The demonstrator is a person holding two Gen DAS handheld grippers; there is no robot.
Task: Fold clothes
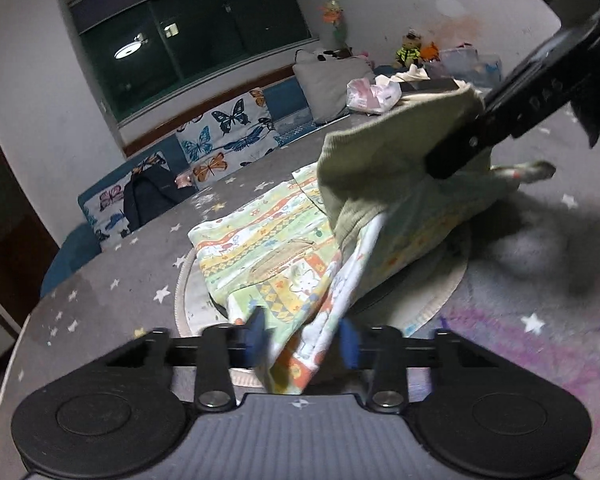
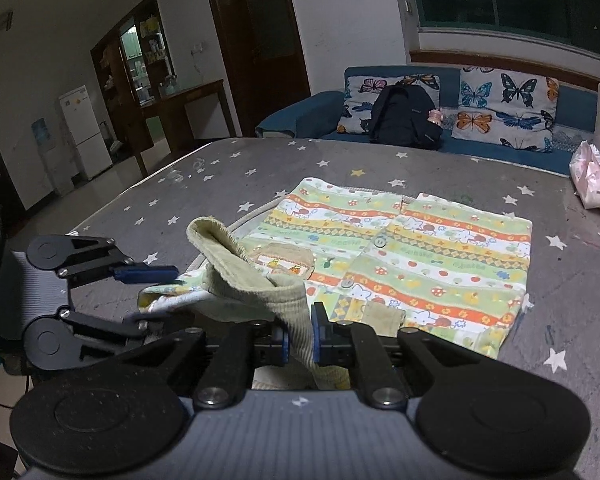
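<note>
A small patterned children's garment (image 2: 416, 256) with green, orange and yellow bands lies spread on the grey star-print surface (image 2: 260, 168); it also shows in the left wrist view (image 1: 268, 256). My right gripper (image 2: 300, 340) is shut on its olive ribbed cuff (image 2: 260, 284), lifted off the surface. My left gripper (image 1: 305, 340) holds the patterned sleeve fabric (image 1: 320, 332) between its blue pads; it shows from the side in the right wrist view (image 2: 156, 292). The right gripper's finger (image 1: 500, 116) appears in the left wrist view, clamping the olive cuff (image 1: 380, 160).
A blue sofa with butterfly cushions (image 2: 500, 108) and a black backpack (image 2: 404, 116) runs along the far edge. A pink tissue pack (image 2: 592, 180) lies at the right. A round mat (image 1: 440, 296) lies under the garment. Toys and a pillow (image 1: 328, 80) sit at the back.
</note>
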